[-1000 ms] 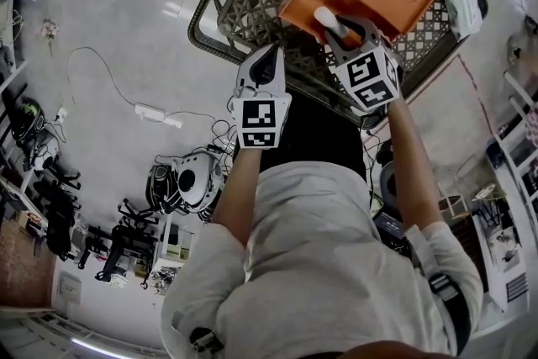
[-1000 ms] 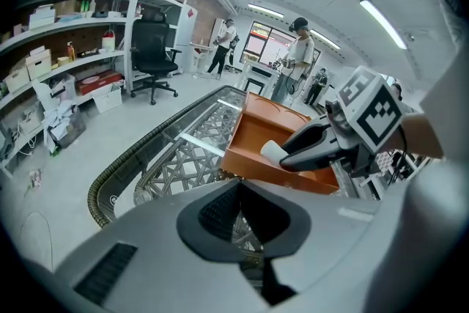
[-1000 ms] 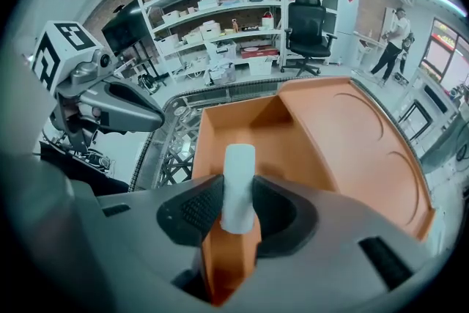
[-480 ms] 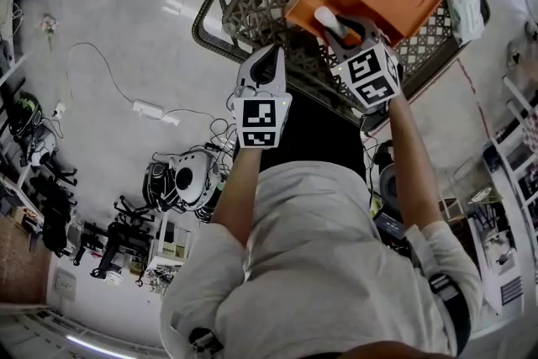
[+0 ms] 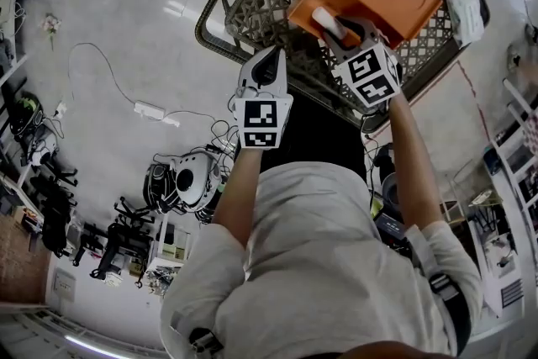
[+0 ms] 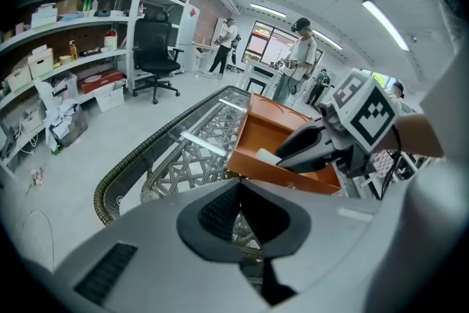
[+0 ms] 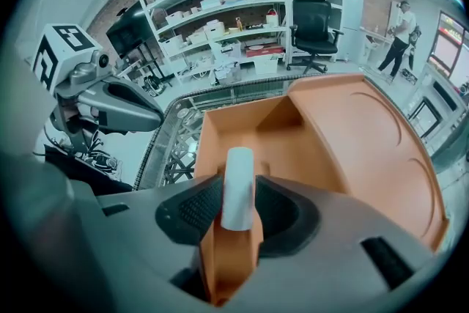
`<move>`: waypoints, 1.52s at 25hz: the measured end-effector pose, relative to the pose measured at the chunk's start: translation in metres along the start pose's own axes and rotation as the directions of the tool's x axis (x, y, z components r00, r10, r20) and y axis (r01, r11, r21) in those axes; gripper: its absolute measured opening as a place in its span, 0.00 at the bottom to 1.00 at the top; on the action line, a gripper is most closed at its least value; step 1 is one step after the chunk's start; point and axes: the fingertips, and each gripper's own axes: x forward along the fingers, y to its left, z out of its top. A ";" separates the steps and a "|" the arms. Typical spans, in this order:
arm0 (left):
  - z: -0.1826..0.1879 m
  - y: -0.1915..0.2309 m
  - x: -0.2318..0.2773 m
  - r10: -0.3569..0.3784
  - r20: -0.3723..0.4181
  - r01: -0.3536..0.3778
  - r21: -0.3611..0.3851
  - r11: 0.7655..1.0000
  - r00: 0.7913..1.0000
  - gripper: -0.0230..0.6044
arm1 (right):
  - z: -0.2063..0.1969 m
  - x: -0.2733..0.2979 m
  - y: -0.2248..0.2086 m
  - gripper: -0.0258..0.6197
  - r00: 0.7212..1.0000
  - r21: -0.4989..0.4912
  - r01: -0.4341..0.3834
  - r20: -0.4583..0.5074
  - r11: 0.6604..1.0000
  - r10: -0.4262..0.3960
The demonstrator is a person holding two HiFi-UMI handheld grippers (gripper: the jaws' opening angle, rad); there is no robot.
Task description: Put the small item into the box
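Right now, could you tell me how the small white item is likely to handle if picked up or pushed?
Probably stiff: the white item stands straight between the right hand-held gripper's opening jaws without sagging. Its rounded, smooth look suggests it could roll in the orange box. Likely light, being small and held by one end.

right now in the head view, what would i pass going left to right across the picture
white power strip → left hand-held gripper → right hand-held gripper, jaws opening with the small white item between them → white packet
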 end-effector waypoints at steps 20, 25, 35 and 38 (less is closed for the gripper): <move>0.050 -0.025 -0.029 -0.089 0.033 0.085 0.119 0.989 0.995 0.05 | 0.041 -0.070 0.021 0.19 0.971 0.157 0.093 0.206 0.983 -0.124; 0.069 -0.040 -0.039 -0.141 0.024 0.135 0.172 0.976 0.990 0.05 | 0.055 -0.104 0.022 0.08 0.937 0.253 0.142 0.276 0.957 -0.212; 0.105 -0.066 -0.051 -0.254 0.010 0.239 0.306 0.921 0.967 0.05 | 0.071 -0.167 0.018 0.05 0.825 0.419 0.270 0.365 0.867 -0.432; 0.111 -0.074 -0.054 -0.279 0.010 0.258 0.346 0.902 0.960 0.05 | 0.065 -0.186 0.018 0.04 0.775 0.480 0.321 0.363 0.817 -0.518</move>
